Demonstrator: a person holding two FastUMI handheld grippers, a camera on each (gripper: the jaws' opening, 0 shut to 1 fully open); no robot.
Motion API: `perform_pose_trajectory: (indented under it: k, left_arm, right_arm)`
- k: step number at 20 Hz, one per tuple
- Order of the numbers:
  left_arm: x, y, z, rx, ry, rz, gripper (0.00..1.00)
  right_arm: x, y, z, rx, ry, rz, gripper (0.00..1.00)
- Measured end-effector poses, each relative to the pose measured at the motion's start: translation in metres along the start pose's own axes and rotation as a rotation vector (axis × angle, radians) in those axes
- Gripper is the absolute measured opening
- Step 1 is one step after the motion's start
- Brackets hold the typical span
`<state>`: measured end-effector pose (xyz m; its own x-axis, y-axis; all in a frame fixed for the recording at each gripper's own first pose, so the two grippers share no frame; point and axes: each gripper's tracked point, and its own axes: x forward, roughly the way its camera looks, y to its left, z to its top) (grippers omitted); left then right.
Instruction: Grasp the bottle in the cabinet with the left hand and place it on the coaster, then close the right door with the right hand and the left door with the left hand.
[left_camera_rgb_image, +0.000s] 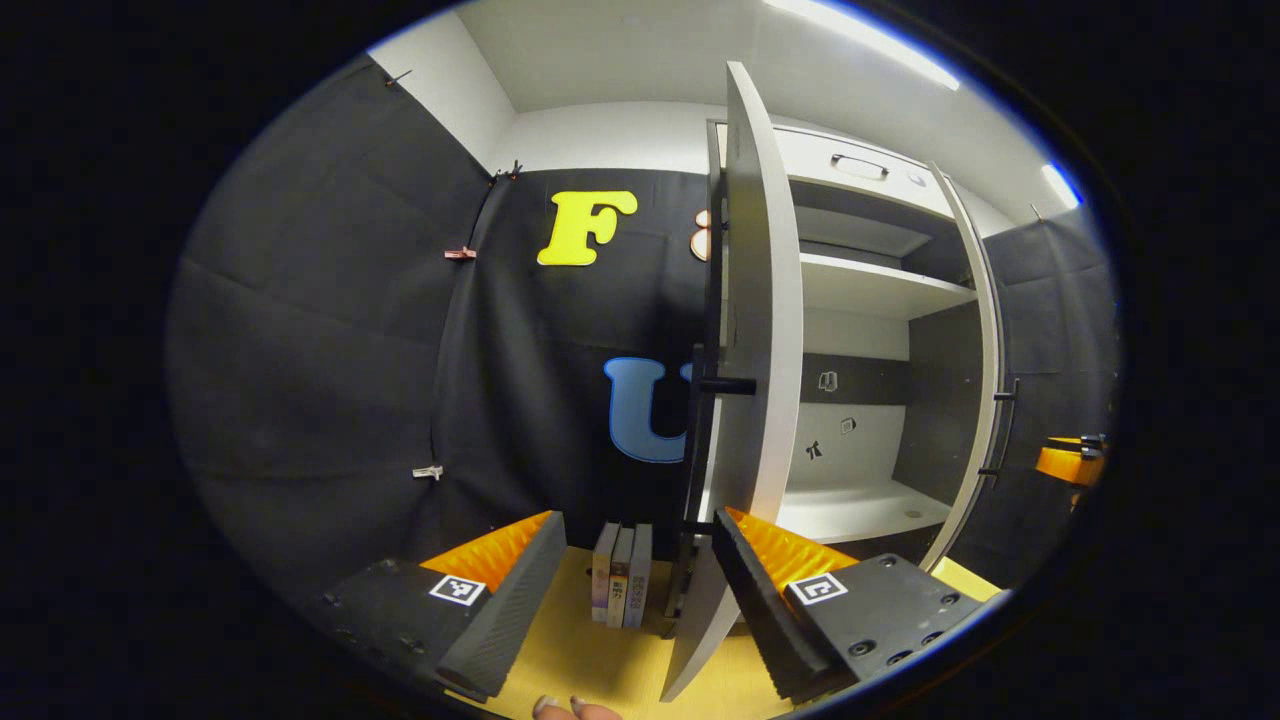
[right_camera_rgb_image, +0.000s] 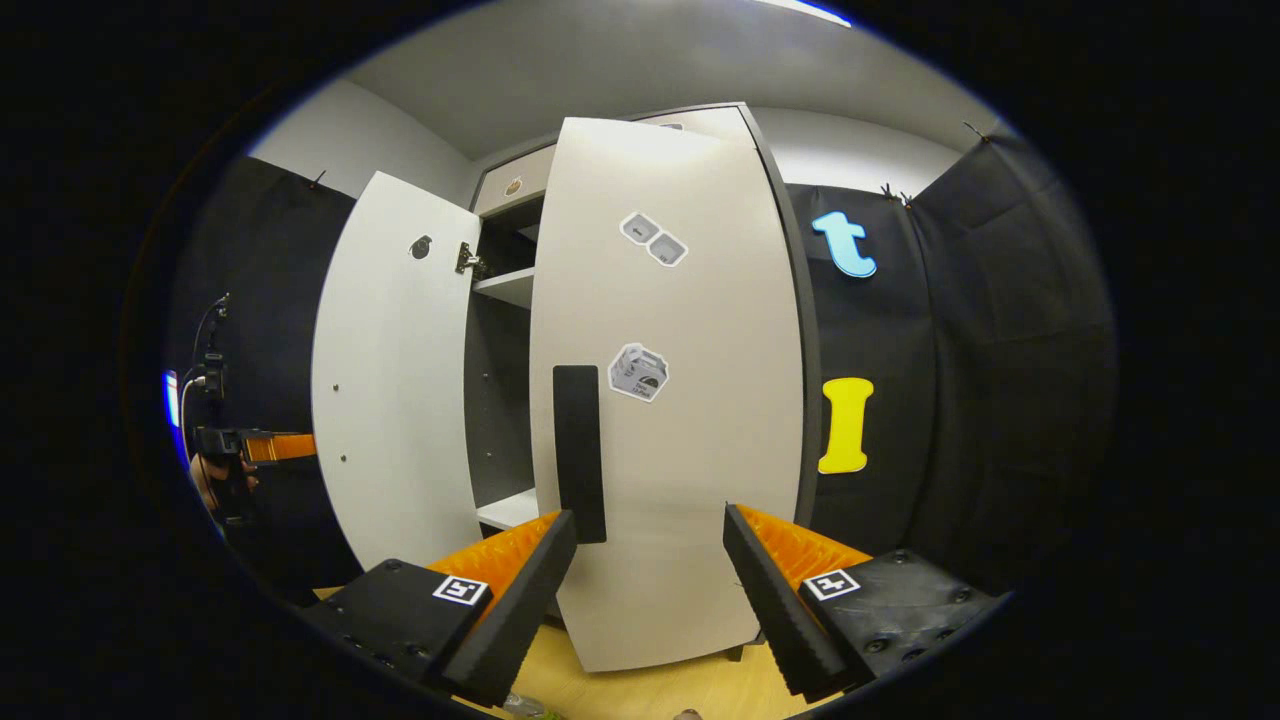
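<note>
left gripper (left_camera_rgb_image: 640, 570): jaws spread, empty, facing the left door (left_camera_rgb_image: 760, 330) edge-on.
right gripper (right_camera_rgb_image: 650, 560): jaws spread, empty, near the right door (right_camera_rgb_image: 680, 420).
bottle: not on the cabinet shelf (left_camera_rgb_image: 860, 510); can't locate.
risk: left door's edge may slip between the jaws; either door may rebound.

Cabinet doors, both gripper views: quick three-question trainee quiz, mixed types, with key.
1. True or false: the right door is fully closed.
2. In the left gripper view, what stands on the table beside the left door? A) books B) a kettle C) a plate
3. Fill in: both the left gripper and the right gripper have jaws that are ____.

Key: 1 false, it stands partly open; 2 A, books; 3 open.
</note>
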<state>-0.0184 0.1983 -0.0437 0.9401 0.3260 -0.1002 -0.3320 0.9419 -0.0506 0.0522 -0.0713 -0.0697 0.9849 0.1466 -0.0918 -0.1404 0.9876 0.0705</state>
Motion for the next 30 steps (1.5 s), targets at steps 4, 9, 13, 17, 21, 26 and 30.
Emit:
perform_pose_trajectory:
  k: [4,9,13,17,21,26,30]
  left_arm:
    - [0.001,-0.009,0.004,0.129,0.026,-0.040,0.96]
    - [0.001,-0.026,-0.001,0.072,0.027,-0.087,0.97]
    - [0.004,-0.048,0.000,0.085,0.027,-0.136,0.93]
    - [0.009,-0.090,-0.004,0.049,0.031,-0.226,0.94]
    - [0.026,-0.143,-0.011,0.048,0.035,-0.335,0.93]
    - [0.028,-0.186,-0.015,-0.024,0.033,-0.416,0.95]
    - [0.026,-0.192,-0.014,-0.010,0.027,-0.420,0.95]
  right_arm:
    - [-0.003,-0.002,-0.005,0.000,0.010,-0.021,0.98]
    - [-0.002,-0.001,-0.005,-0.012,0.009,-0.013,0.98]
    - [-0.001,-0.002,-0.006,-0.013,0.011,-0.011,0.98]
    - [0.002,-0.008,-0.009,-0.016,0.024,-0.009,0.98]
    - [0.000,-0.019,-0.010,-0.022,0.034,-0.020,0.98]
    - [-0.006,-0.035,-0.004,0.007,0.021,-0.041,0.98]
    - [-0.011,-0.044,-0.012,-0.017,0.042,-0.063,0.98]
